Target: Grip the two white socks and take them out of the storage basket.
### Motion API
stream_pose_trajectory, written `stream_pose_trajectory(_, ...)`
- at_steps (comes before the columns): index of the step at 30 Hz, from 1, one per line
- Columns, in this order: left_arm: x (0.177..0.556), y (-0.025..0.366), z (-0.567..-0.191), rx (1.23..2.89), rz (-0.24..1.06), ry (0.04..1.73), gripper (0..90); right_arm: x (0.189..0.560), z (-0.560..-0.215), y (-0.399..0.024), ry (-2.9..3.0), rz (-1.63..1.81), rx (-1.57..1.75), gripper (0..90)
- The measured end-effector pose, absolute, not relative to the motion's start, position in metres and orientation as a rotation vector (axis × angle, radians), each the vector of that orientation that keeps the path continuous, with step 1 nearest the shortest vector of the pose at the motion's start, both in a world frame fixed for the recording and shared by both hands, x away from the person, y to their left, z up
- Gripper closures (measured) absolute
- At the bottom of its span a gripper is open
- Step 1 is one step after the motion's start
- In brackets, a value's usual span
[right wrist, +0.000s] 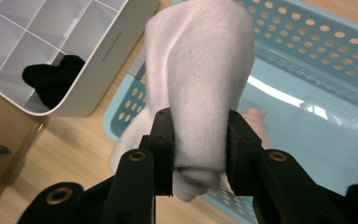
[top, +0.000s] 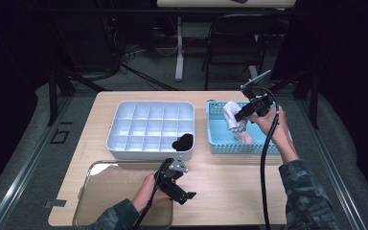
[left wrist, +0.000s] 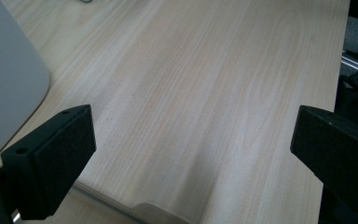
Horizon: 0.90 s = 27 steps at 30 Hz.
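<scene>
Jaws of right gripper (right wrist: 199, 144) clamping white sock (right wrist: 200, 70); pink item (right wrist: 256, 122) behind

Dim lab: taped floor (top: 55, 203), cables (top: 139, 72), bare work table (top: 230, 187)

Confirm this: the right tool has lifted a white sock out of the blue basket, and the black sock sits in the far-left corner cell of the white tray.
Wrong cell. In the high view the black sock sits in the near-right corner cell of the white tray. The rest holds: the right tool grips the white sock above the blue basket.
</scene>
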<state>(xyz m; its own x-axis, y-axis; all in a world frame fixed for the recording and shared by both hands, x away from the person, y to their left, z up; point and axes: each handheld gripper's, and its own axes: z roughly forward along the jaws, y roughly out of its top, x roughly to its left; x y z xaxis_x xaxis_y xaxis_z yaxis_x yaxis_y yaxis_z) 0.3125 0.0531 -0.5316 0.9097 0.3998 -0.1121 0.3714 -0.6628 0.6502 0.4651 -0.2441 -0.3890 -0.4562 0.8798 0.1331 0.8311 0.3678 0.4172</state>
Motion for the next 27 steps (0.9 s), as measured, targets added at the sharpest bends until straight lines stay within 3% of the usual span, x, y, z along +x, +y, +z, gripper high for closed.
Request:
stream_pose_trajectory(11, 0.314, 0.053, -0.532, 2.352, 0.041, 0.543, 0.1, 0.44, -0.376, -0.239, 2.53, 0.691, 1.504, 67.7)
stream_pose_trajectory(27, 0.314, 0.054, -0.533, 2.348, 0.049, 0.544, 0.1, 0.4, -0.384, -0.235, 2.563, 0.716, 1.432, 67.7)
